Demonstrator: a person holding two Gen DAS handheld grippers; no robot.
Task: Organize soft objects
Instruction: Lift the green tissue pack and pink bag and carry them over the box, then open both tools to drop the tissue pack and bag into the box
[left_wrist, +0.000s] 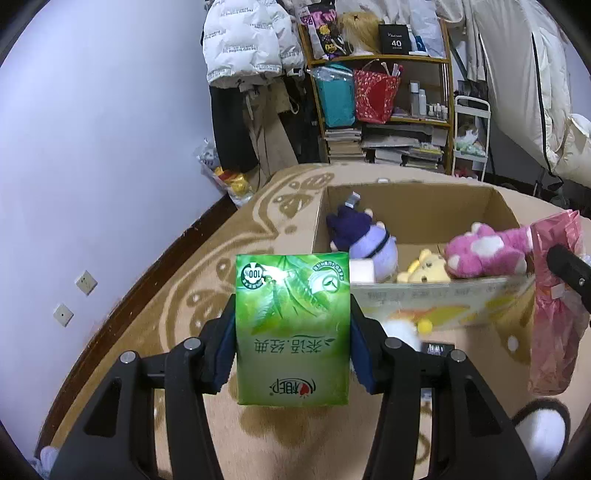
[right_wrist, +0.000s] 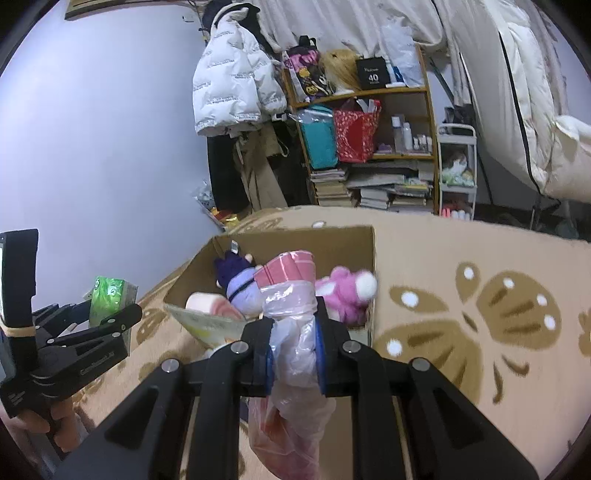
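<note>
Now the left tongs (left_wrist: 293, 332) pinch a green tissue pack (left_wrist: 293, 328) short of the cardboard box (left_wrist: 498, 210) ahead. The right tongs (right_wrist: 294, 332) squeeze a pink plastic bag (right_wrist: 291, 369) just before the box's near wall. Likely trouble: the thin bag could slide from the pads, or the pack snag the near flap and tip out.

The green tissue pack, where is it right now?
The green tissue pack is clamped in the left gripper, held above the carpet, just short of the cardboard box of plush toys.
</note>
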